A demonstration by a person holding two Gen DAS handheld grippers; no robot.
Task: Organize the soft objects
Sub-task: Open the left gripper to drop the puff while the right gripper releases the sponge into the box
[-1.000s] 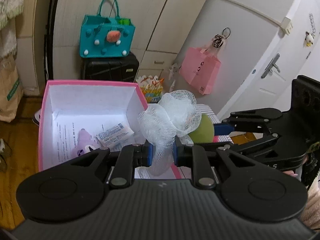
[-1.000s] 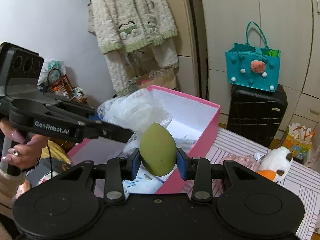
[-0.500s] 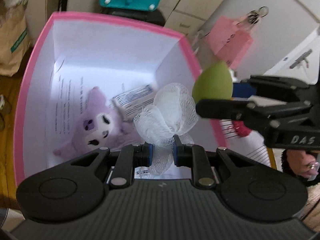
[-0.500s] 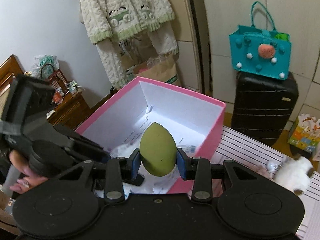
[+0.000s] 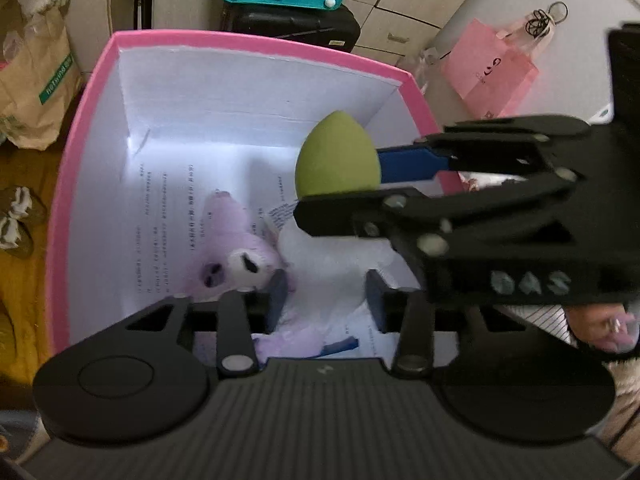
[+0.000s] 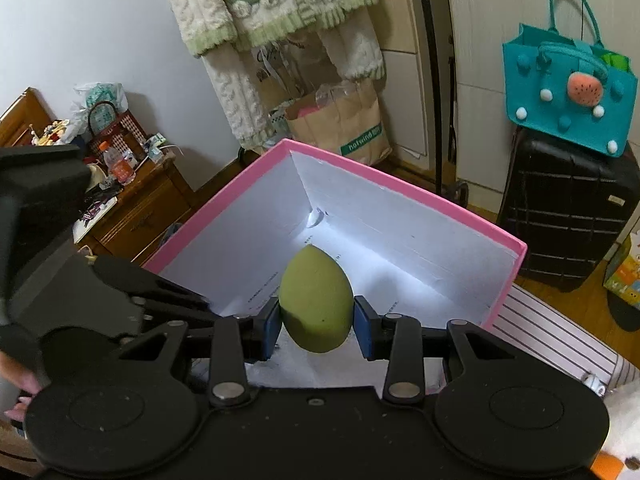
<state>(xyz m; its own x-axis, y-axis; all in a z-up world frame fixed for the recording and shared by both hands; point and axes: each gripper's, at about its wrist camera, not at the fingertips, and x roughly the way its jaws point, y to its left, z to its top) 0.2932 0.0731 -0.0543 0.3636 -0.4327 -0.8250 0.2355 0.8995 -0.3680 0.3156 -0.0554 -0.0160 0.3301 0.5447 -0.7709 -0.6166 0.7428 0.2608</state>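
Note:
A pink box [image 5: 256, 42] with white inner walls holds a purple plush [image 5: 236, 256] and printed paper. My left gripper [image 5: 326, 296] reaches down into it, its jaws opening. The white mesh puff [image 5: 332, 256] lies blurred and loose between the parted pads, beside the plush. My right gripper [image 6: 316, 320] is shut on a green egg-shaped sponge [image 6: 316, 300] and holds it above the inside of the box [image 6: 400, 186]. In the left wrist view, the right gripper [image 5: 342, 190] comes in from the right with the sponge [image 5: 336, 156] over the box's right side.
A teal felt bag [image 6: 568, 88] rests on a black suitcase [image 6: 560, 208] behind the box. A brown paper bag [image 6: 340, 124] and hanging knitwear stand at the wall. A pink paper bag [image 5: 488, 68] hangs at the right. The striped tabletop [image 6: 552, 340] and a wooden cabinet [image 6: 136, 208] flank the box.
My left gripper sank into the box and its jaws parted, letting go of the white puff. My right gripper carried the green sponge in over the box.

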